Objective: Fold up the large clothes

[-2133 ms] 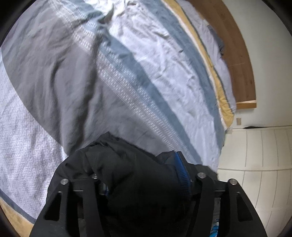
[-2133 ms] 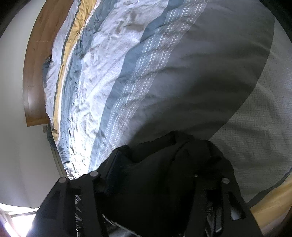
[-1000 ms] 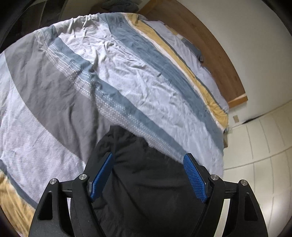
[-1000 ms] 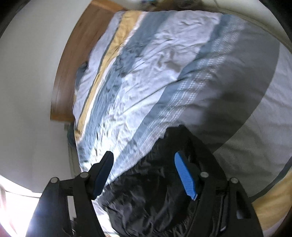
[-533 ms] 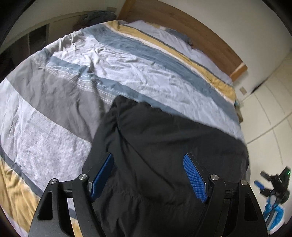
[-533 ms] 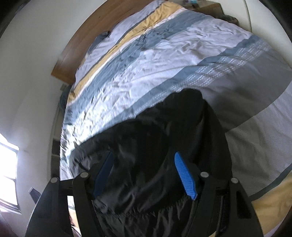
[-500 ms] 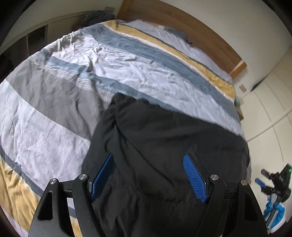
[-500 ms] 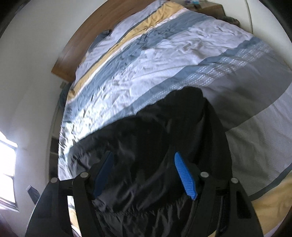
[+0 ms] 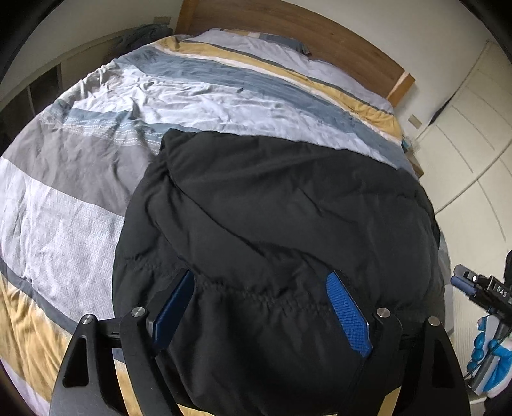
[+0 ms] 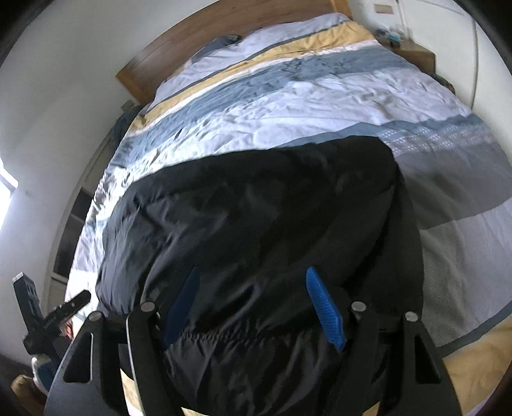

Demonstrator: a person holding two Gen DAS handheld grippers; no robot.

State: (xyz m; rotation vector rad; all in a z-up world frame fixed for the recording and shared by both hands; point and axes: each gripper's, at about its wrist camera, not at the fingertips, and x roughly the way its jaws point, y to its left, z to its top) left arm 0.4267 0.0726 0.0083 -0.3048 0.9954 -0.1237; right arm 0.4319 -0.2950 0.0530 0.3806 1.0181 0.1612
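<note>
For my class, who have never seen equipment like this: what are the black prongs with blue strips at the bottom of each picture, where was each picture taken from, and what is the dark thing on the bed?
No robot is here. A person holds a two-finger gripper in each hand, each with a camera looking forward along its fingers. One picture is from the left gripper, the other from the right gripper. The blue strips are the finger pads. Both grippers are open and hold nothing. The dark thing is a black jacket, a large padded garment spread on the striped bed cover, in front of a wooden headboard. In the left view, the right gripper shows at the right edge.
</note>
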